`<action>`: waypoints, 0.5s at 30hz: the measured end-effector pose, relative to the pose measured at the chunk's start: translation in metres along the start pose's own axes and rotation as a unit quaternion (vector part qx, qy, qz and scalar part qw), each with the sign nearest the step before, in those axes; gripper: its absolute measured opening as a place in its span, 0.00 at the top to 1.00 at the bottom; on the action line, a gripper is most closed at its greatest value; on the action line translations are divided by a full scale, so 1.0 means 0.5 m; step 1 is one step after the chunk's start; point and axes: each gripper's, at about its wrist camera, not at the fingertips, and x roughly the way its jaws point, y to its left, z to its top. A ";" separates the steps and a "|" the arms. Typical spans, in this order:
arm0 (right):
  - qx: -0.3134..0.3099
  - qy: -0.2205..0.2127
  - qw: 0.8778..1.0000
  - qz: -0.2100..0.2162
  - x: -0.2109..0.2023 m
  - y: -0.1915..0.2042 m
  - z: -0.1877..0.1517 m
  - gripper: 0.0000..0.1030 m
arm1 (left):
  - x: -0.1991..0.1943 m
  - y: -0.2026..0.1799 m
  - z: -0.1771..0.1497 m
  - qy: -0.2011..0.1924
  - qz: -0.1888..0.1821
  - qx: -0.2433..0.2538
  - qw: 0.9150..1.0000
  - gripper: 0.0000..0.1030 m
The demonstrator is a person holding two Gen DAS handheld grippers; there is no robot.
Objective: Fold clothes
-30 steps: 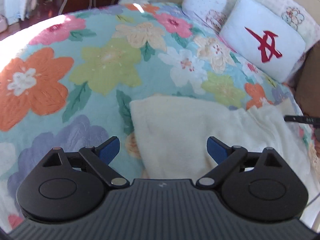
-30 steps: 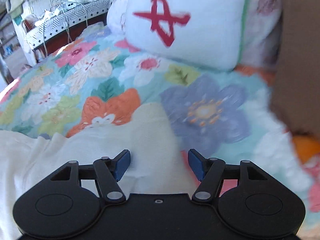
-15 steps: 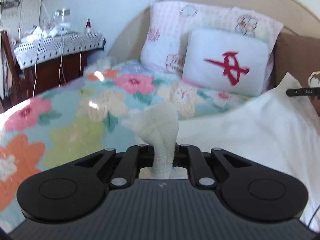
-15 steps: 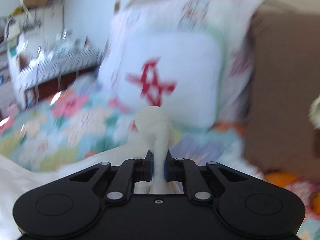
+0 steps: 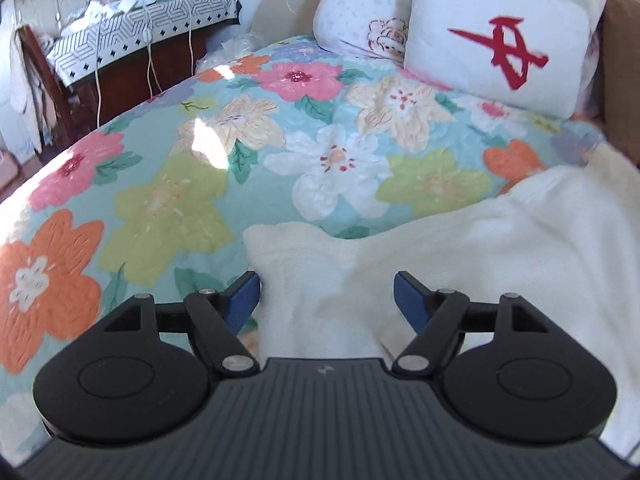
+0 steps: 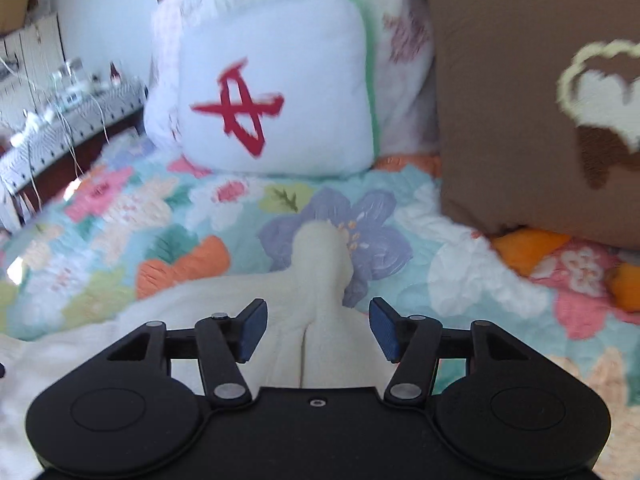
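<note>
A cream fleece garment [image 5: 460,256] lies on the floral bedspread [image 5: 192,184]. My left gripper [image 5: 326,300] is open, its blue pads either side of the garment's near-left corner, which lies flat between them. In the right wrist view the same garment [image 6: 316,280] shows a bunched corner standing up between the blue pads. My right gripper [image 6: 318,330] is open around that corner, not pinching it. The garment spreads left from there over the bedspread [image 6: 480,280].
A white pillow with a red mark [image 5: 496,44] and a pink-patterned pillow [image 5: 360,4] lean at the headboard. A brown cushion [image 6: 520,100] stands at the right. A side table with a patterned cloth and cables [image 5: 140,12] stands beyond the bed's left edge.
Half a second ago both grippers were shut on lifted corners of the garment. Both have now opened and the corners lie on the bed, farther toward the pillows than a second ago.
</note>
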 end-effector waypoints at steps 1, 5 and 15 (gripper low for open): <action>0.004 -0.012 1.000 0.006 -0.039 0.000 -0.001 0.36 | -0.023 -0.007 0.000 0.001 -0.002 0.006 1.000 0.28; 0.011 -0.046 0.998 0.032 -0.190 0.007 -0.015 0.13 | -0.115 -0.037 -0.002 0.005 -0.009 0.028 1.000 0.17; 0.042 -0.093 0.992 0.067 -0.569 0.056 -0.125 0.07 | -0.504 -0.166 -0.046 0.004 -0.046 0.106 0.993 0.18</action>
